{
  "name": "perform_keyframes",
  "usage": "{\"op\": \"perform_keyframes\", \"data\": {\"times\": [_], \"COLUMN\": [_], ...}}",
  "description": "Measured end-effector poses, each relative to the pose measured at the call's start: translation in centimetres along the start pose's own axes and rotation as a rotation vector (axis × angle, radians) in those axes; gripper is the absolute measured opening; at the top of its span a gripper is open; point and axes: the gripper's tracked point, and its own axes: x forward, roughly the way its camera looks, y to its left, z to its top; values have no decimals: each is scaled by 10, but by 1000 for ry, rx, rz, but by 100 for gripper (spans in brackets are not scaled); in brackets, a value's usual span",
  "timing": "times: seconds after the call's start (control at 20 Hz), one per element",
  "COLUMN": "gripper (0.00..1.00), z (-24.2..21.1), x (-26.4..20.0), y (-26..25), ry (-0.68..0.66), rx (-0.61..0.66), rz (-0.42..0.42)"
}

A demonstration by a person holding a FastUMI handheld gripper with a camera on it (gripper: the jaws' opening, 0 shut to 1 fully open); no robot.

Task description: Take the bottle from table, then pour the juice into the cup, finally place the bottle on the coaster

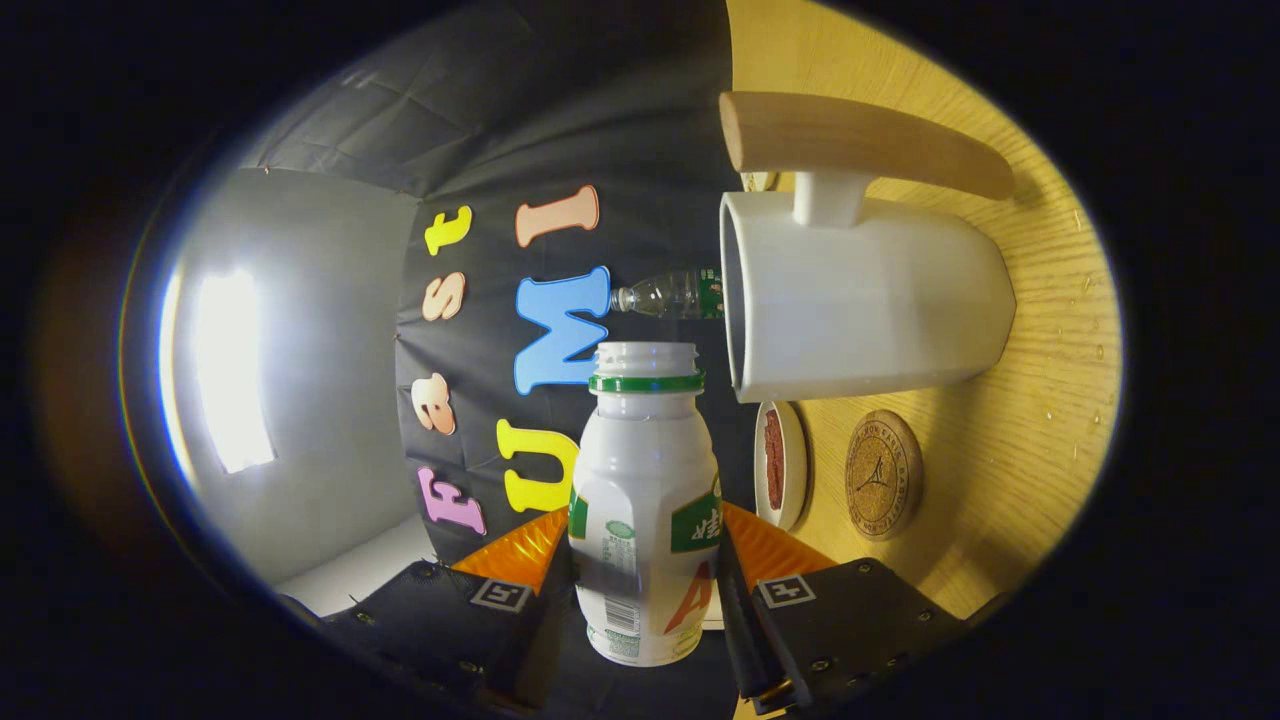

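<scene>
A white bottle (645, 520) with a green neck ring and no cap sits between my fingers, and my gripper (645, 560) is shut on its body. The whole view is rolled sideways, so the bottle lies roughly level above the wooden table (1040, 420). Its open mouth is close beside the rim of the white cup (870, 300), which has a wooden handle (860, 140) and stands on the table. I cannot see any juice flowing. The round cork coaster (883, 475) lies on the table beside the cup, beyond my fingers.
A small white dish (782, 465) holding something reddish-brown sits between the coaster and the bottle. A clear plastic bottle (668, 295) with a green label stands behind the cup. A few droplets (1085, 350) dot the table past the cup. A bright lamp panel (230, 370) glows on the grey wall.
</scene>
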Motion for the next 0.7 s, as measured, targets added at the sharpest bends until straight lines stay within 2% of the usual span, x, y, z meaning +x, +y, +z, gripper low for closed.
{"op": "perform_keyframes", "data": {"times": [0.7], "gripper": [67], "z": [-1], "x": [2], "y": [5], "ry": [-17], "rx": [53], "rz": [27]}}
